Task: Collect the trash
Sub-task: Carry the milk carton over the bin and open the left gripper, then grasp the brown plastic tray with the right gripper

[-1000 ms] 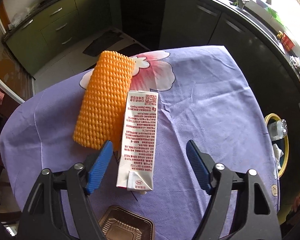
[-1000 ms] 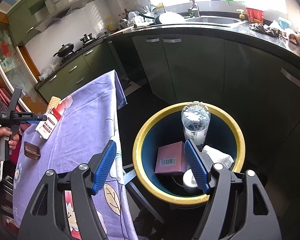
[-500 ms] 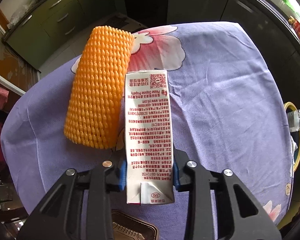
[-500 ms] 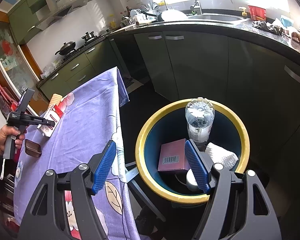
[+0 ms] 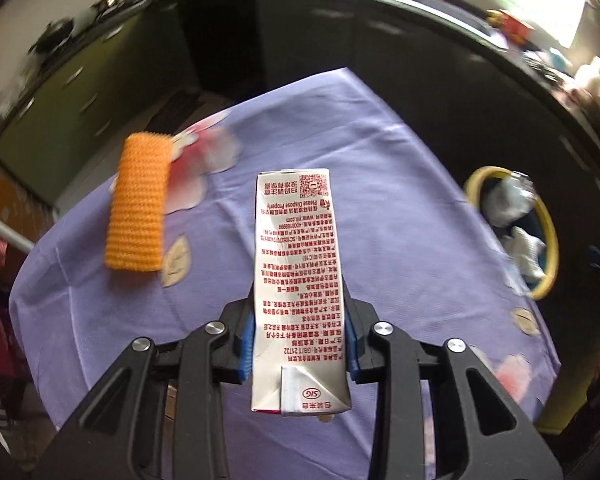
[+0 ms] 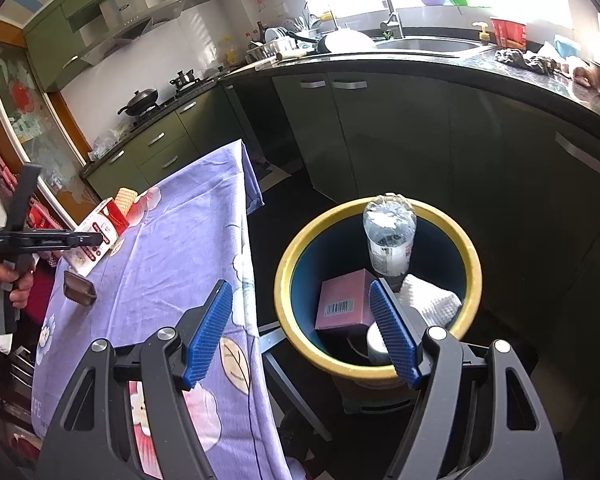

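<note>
Your left tool (image 5: 300, 344) is clamped on the milk carton (image 5: 298, 276), its blue pads pressing the two narrow sides near the folded bottom end. The carton is lifted clear of the purple table (image 5: 400, 208) and points away from you, toward the table's far edge.

Treat the carton as light and probably empty. Its paperboard walls are stiff along the edges but will dent under hard pressure, so hold with moderate force only. The coated surface is smooth; a grip close to one end lets the long free end swing, so move it steadily.

Your right tool (image 6: 300, 328) stands apart, holding nothing, above the yellow-rimmed bin (image 6: 474, 276) beside the table. The bin already contains a plastic bottle (image 6: 390, 236) and a pink box (image 6: 342, 300).

The orange foam net (image 5: 138, 208) lies on the table; it looks soft and will compress readily.
</note>
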`<act>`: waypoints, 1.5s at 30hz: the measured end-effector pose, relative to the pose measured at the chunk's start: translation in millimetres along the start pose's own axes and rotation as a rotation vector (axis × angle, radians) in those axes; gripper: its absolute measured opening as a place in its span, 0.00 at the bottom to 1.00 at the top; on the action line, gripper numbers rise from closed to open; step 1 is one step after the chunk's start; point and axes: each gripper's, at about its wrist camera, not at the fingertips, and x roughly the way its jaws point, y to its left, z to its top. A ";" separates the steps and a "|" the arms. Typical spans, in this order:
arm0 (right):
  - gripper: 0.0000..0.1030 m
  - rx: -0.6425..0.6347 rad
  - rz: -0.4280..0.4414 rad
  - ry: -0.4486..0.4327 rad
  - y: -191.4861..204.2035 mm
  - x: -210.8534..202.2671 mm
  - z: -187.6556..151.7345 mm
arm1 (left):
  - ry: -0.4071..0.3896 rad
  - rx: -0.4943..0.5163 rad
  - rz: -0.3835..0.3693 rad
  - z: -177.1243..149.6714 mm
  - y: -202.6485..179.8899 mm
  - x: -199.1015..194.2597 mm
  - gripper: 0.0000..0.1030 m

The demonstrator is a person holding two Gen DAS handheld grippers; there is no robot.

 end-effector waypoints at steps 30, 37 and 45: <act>0.69 0.168 -0.059 -0.027 -86.9 -49.0 -39.8 | -0.002 0.167 -0.274 54.8 -261.5 78.8 0.37; 0.70 0.166 -0.060 -0.030 -83.7 -52.0 -40.4 | -0.106 0.155 -0.267 33.8 -250.2 51.9 0.62; 0.70 0.122 -0.037 0.007 -62.5 -37.8 -39.8 | -0.313 0.042 -0.307 -14.6 -167.7 -31.2 0.71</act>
